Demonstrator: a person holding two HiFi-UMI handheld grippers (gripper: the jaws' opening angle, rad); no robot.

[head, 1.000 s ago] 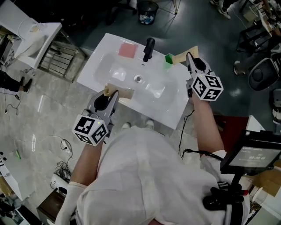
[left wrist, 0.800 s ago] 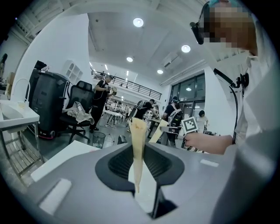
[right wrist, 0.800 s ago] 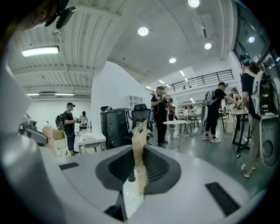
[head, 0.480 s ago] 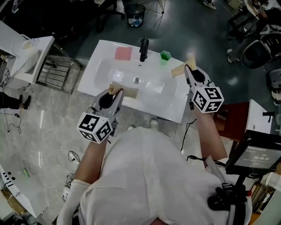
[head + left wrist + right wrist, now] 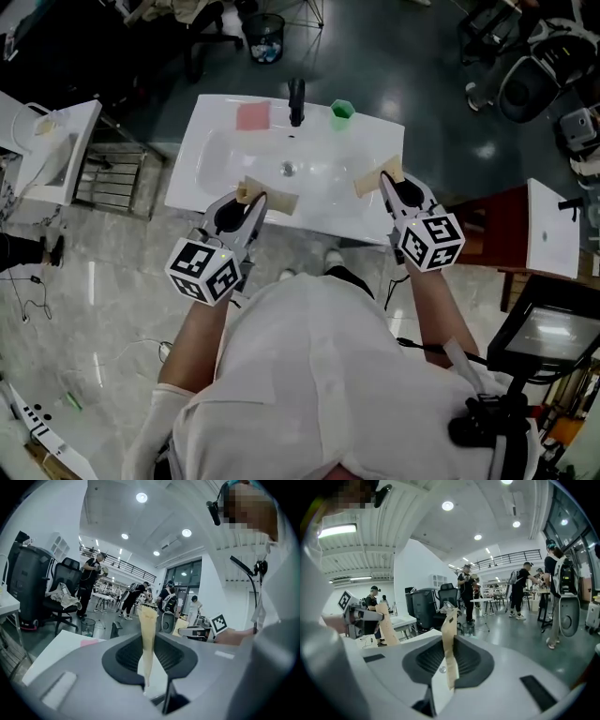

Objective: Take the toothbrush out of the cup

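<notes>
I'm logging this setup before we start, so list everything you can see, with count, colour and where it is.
washbasin: one, white, centre
faucet: one, black, back rim
pad: one, pink, left of faucet
cup: one, green, right of faucet
bin: one, dark, floor beyond washbasin
pale strip: one, cream, in left gripper
brown strip: one, tan, in right gripper
left gripper: one, grey, shut on pale strip
right gripper: one, grey, shut on brown strip

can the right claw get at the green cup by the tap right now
Probably not to grasp it: the right claw is shut on a tan strip. The green cup stands apart on the back rim of the sink, with nothing visible between them.
</notes>
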